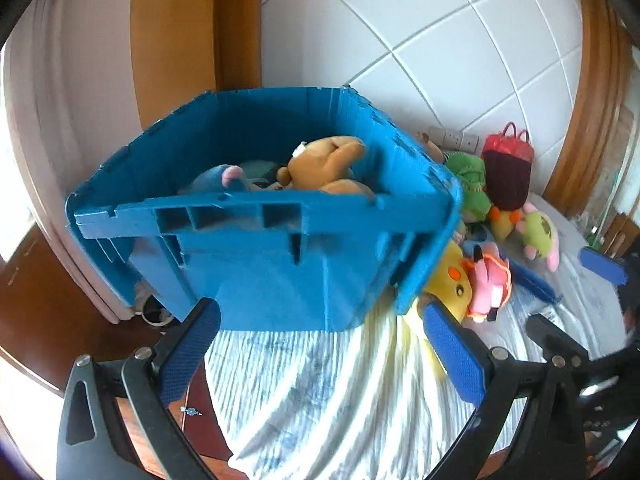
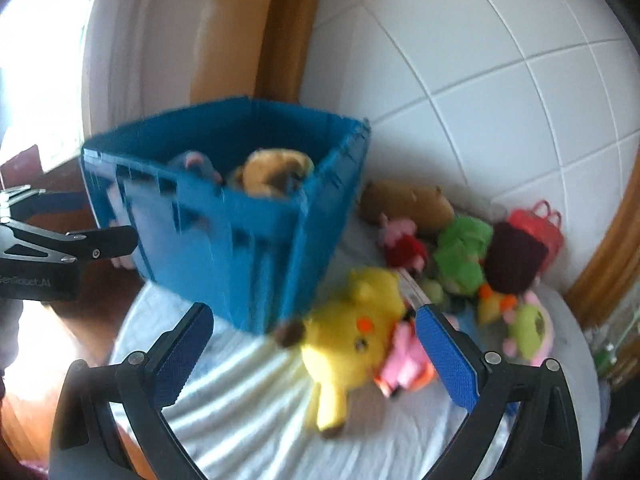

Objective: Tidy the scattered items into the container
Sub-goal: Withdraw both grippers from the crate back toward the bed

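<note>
A blue plastic crate [image 1: 280, 264] [image 2: 240, 248] stands on a bed and holds a brown plush [image 1: 332, 164] [image 2: 276, 172] and a blue plush [image 1: 220, 178]. To its right lie a yellow plush [image 2: 352, 344] [image 1: 452, 280], a pink plush [image 2: 404, 360] [image 1: 490, 284], green plushes [image 2: 460, 256] [image 1: 472, 184] and a brown plush [image 2: 408, 200]. My left gripper [image 1: 320, 344] is open and empty, just in front of the crate. My right gripper [image 2: 316, 352] is open and empty, with the yellow plush between its fingers' line of sight.
A dark red bag [image 1: 510, 168] [image 2: 520, 256] sits behind the plushes by the white padded headboard [image 2: 500, 80]. The striped bedsheet [image 1: 340, 400] ends at a wooden floor [image 1: 40, 312] on the left. The left gripper shows in the right wrist view [image 2: 80, 224].
</note>
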Demonstrator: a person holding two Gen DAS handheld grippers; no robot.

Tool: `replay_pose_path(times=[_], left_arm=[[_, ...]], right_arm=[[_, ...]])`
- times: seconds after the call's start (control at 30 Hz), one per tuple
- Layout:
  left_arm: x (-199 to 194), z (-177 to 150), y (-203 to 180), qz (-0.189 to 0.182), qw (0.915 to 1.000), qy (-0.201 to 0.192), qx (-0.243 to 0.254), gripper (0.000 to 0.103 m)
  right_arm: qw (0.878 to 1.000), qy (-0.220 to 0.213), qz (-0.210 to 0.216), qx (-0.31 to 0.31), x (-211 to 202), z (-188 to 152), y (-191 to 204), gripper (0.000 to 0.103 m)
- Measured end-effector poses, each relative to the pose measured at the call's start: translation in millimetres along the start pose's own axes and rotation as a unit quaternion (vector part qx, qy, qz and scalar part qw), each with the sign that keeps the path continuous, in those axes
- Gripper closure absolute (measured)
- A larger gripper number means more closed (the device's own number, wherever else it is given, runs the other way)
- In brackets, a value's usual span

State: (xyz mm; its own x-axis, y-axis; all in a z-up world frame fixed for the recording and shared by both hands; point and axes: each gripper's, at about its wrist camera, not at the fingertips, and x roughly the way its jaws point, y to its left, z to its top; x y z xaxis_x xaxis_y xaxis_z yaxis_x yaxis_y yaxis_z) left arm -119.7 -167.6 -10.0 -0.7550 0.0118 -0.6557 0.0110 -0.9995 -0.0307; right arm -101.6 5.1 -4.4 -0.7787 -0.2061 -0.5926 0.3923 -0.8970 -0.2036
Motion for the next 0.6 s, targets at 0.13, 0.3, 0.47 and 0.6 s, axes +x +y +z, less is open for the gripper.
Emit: replay_pose_path(times=[0.13, 0.3, 0.47, 0.6], left_arm=[[-6.5, -10.6, -34.8, -0.02, 0.9997, 0.007, 0.013, 0.0], [-6.8, -14.4, -81.7, -0.018, 0.9996, 0.011, 0.018, 0.0], [-6.8, -16.5, -126.7, -0.023, 0.9996, 0.008, 0.015, 0.0], [-6.1, -19.1, -150.3, -0.014, 0.9997, 0.013, 0.014, 0.0]], right_arm=[[1.0, 0.008, -0.016, 0.019, -19.2, -25.9, -24.4, 0.001], [0.999, 0.004, -0.026, 0.038, -31.4, -47.5, -62.2, 0.001], [0.999, 0.003, -0.026, 0.033, -38.2, -67.8, -105.0, 0.001], [0.999, 0.002, -0.024, 0.04, -40.2, -79.5, -137.8, 0.001]])
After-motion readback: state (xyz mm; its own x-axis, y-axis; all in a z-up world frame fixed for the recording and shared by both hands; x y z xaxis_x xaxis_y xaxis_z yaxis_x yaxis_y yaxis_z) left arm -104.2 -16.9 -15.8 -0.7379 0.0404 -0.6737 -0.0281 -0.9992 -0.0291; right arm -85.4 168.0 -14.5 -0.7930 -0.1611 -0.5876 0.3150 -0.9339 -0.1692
